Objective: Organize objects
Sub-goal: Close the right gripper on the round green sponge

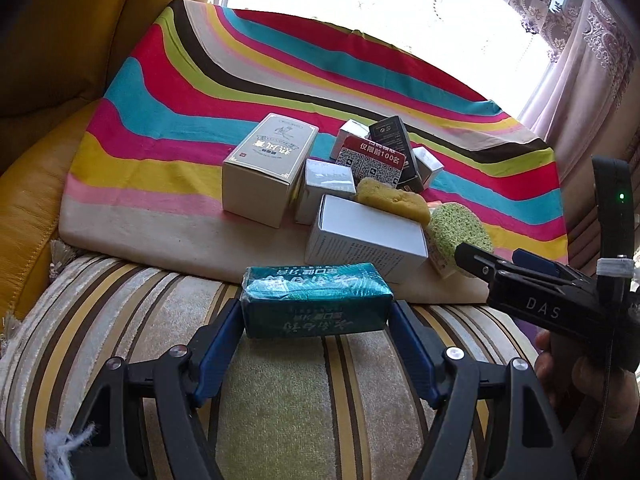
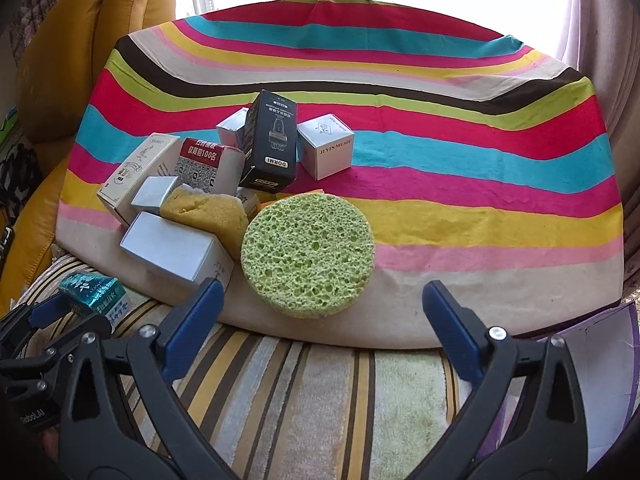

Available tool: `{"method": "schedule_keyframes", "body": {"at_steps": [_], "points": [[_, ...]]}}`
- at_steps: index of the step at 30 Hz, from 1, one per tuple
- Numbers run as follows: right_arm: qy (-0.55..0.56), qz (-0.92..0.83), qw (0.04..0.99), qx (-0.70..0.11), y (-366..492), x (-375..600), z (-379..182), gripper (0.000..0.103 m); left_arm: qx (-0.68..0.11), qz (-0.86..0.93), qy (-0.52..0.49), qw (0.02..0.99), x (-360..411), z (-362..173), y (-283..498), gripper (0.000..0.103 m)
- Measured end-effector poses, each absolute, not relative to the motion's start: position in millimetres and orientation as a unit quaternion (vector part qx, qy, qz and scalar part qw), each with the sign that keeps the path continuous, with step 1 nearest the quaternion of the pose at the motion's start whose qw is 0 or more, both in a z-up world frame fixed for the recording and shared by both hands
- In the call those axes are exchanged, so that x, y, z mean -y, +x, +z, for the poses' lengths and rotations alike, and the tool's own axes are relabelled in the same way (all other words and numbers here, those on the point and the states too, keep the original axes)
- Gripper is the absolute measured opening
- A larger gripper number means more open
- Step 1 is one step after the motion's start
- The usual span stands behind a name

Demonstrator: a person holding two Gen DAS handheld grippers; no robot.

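My left gripper (image 1: 316,312) is shut on a teal foil-wrapped box (image 1: 316,300), held over the striped sofa cushion; it also shows in the right wrist view (image 2: 94,290). My right gripper (image 2: 322,308) is open and empty, just in front of a round green sponge (image 2: 308,254) that leans on the pile; the right gripper shows at the right of the left wrist view (image 1: 460,254). A yellow sponge (image 2: 208,210) lies on a white box (image 2: 172,250). A black box (image 2: 270,144), a red QR-code box (image 2: 200,164) and several white boxes are heaped on the striped cloth (image 2: 480,184).
A tall cream box (image 1: 268,168) stands at the pile's left. A small white cube box (image 2: 326,146) stands at the pile's right. A yellow leather sofa back (image 1: 48,60) rises on the left. Curtains and a bright window are behind. A purple-edged paper (image 2: 600,360) lies at right.
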State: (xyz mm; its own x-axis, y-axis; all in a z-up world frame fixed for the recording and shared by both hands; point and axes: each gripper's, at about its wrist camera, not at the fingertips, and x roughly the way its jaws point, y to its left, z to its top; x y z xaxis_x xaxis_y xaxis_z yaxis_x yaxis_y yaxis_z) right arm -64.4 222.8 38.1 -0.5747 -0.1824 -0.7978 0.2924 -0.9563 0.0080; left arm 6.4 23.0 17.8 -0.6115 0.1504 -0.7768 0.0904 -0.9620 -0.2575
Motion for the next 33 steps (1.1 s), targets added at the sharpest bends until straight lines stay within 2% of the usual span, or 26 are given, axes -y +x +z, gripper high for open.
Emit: {"method": "schedule_keyframes", "body": {"at_steps": [10,12,14,15,33], "points": [[0.453,-0.878,0.134,-0.084,-86,-210,28,0.1,0.132,0.889,-0.438,0.014,-23,18,7,0.075],[0.452,-0.877,0.132,-0.093,-89,-207,27,0.097,0.13,0.889,-0.439,0.013,-24,17,7,0.075],[0.46,-0.873,0.13,-0.1,-92,-205,24,0.086,0.127,0.89,-0.438,0.012,-26,17,7,0.075],[0.463,-0.871,0.132,-0.099,-93,-204,22,0.084,0.125,0.891,-0.437,0.011,-26,17,7,0.075],[0.412,-0.903,0.114,-0.05,-36,-250,53,0.084,0.081,0.908,-0.407,0.054,-59,36,12,0.075]]}}
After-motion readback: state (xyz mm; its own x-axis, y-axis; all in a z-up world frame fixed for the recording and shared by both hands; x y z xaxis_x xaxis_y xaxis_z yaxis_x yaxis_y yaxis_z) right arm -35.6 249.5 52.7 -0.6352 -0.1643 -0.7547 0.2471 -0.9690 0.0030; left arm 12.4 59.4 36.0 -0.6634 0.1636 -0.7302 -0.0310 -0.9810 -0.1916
